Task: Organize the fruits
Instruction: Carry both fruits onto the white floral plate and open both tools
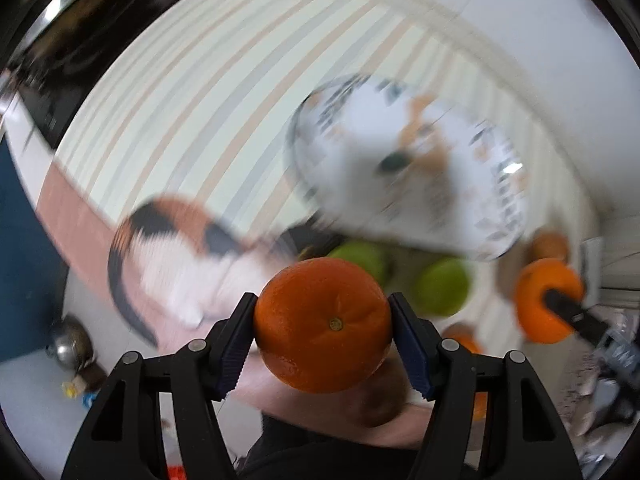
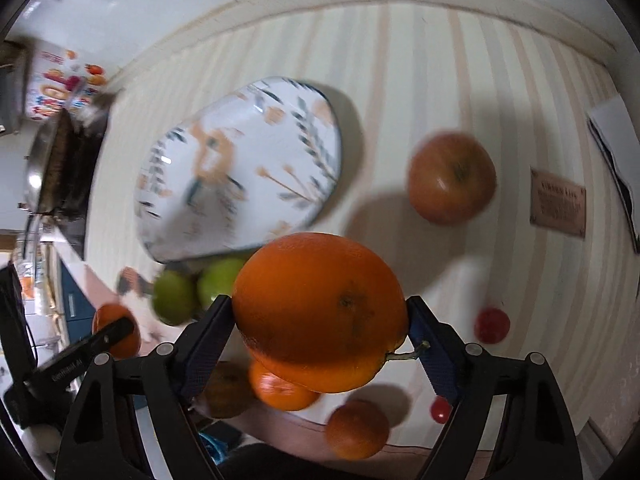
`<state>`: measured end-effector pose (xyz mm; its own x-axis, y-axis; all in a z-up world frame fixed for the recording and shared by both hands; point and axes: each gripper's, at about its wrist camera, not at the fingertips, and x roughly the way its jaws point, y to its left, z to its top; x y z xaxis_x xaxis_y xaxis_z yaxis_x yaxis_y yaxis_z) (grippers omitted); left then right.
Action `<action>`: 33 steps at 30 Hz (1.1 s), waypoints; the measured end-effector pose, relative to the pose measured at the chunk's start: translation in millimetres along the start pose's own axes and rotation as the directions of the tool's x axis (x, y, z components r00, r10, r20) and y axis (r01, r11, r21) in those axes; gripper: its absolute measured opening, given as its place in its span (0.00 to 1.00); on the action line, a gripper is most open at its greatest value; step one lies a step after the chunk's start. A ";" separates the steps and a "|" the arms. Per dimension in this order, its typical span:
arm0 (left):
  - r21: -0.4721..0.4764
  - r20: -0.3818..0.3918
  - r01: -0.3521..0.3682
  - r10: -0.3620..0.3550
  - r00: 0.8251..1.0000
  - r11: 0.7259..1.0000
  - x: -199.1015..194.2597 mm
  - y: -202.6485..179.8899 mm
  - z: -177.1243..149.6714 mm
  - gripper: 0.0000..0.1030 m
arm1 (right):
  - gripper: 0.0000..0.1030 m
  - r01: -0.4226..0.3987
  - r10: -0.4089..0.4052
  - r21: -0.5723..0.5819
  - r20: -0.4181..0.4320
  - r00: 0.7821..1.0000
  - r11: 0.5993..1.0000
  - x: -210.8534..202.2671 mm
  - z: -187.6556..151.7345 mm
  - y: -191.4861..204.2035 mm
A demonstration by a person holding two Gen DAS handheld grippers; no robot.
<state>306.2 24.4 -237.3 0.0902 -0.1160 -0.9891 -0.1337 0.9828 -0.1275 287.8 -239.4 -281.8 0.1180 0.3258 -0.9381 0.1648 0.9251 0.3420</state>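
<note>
Pinching an orange (image 1: 323, 326) between its two blue pads, the left claw (image 1: 323, 344) holds the fruit clear above the striped desk (image 1: 192, 92); both pads press on the peel at 9 and 3 o'clock of the fruit. At 1 o'clock from it lies a white patterned plate (image 1: 492, 184), blurred, with two green fruits (image 1: 442, 286) just under its near rim. At 3 o'clock the other claw shows with its own fruit.

In the right wrist view, the right claw (image 2: 320, 320) grips a larger orange (image 2: 320, 300), pads touching it at both sides; no earlier picture shows how the jaws stood. The plate (image 2: 256, 168) sits at 11 o'clock of this orange, and a reddish apple (image 2: 452, 178) rests alone at 1 o'clock, well apart from the plate. Two small red fruits (image 2: 492, 325) lie at 3 and 4 o'clock. Beneath the held orange, near the desk's front edge, more oranges (image 2: 356, 430) and a brownish fruit (image 2: 228, 390) lie close together.
</note>
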 end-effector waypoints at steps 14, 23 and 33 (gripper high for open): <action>-0.026 -0.151 0.075 -0.078 0.986 0.997 69.4 -31.8 138.0 0.61 | 0.85 0.057 -0.054 -0.129 0.025 0.998 0.990 47.6 118.0 50.2; -0.033 -0.247 0.069 -0.075 0.966 0.997 106.4 -34.7 139.5 0.62 | 0.86 0.073 -0.078 -0.175 -0.024 0.997 0.982 83.6 143.8 64.5; -0.009 -0.210 0.045 -0.046 0.977 0.999 94.5 -36.6 136.0 0.77 | 0.89 0.063 -0.074 -0.154 -0.068 0.995 0.986 87.6 152.8 67.0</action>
<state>453.8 -3.0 -316.2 -0.1129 -0.1888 -0.9755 -0.1387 0.9752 -0.1726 458.9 -178.6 -332.6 0.0383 0.2686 -0.9625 0.0187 0.9628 0.2695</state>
